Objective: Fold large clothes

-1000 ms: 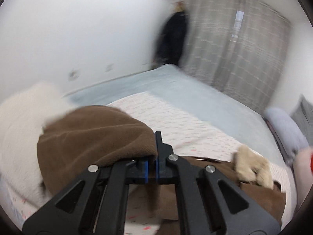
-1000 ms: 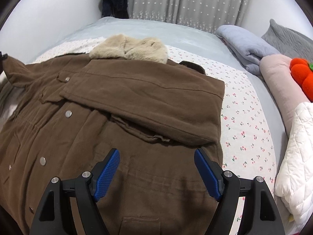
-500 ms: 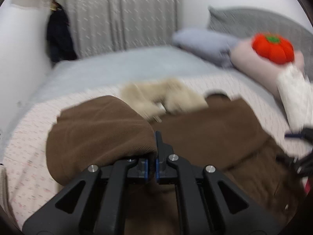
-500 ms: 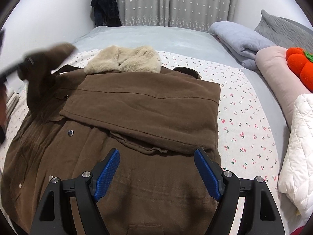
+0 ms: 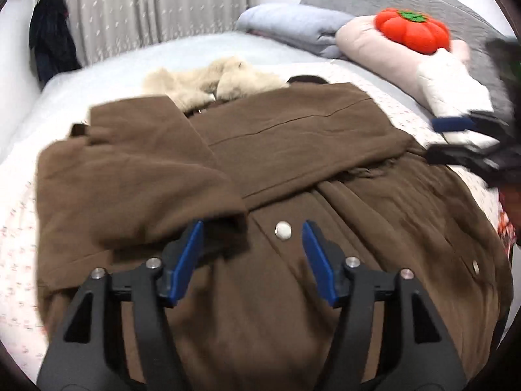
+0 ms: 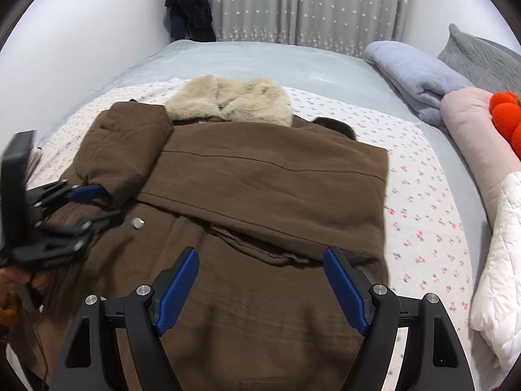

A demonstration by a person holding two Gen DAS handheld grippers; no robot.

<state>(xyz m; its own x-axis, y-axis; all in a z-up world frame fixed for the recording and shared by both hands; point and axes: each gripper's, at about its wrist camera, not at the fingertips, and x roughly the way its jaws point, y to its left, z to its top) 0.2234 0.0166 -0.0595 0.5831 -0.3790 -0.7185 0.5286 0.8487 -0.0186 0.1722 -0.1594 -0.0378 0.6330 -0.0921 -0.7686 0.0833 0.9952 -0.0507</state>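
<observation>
The brown coat [image 6: 260, 195] lies flat on the bed [image 6: 260, 62], on top of a white sheet with small flowers [image 6: 420, 202]. Its fur collar [image 6: 234, 102] points toward the curtain [image 6: 309, 3] at the far end. One sleeve [image 6: 276, 176] is folded across the chest of the coat, and the other sleeve [image 5: 130, 176] is folded in from your left side, with its cuff [image 5: 228, 221] lying on the front just beside a metal snap button [image 5: 282, 229].

Your left tool [image 5: 252, 254] is over the front of the coat, and its jaws have just been opening. They now stand well apart. The cuff lies at the inner side of its left blue pad; I cannot tell if it touches the pad, but it is not pressed from both sides. The snap button shows in the gap between the pads.

Your right tool [image 6: 260, 286] is above the lower part of the coat, with its jaws wide and nothing between them, only the brown cloth below. In the right wrist view your hand [image 6: 19, 280] shows at the left edge under the left tool.

Along the right side of the bed are a folded blue-grey blanket [image 6: 413, 78], a pink roll pillow [image 6: 482, 143] with an orange pumpkin-shaped cushion [image 5: 412, 31] on it, a white quilted piece [image 6: 501, 260] and a grey pillow [image 6: 482, 55]. A dark garment [image 6: 190, 3] hangs in the corner next to the curtain.
</observation>
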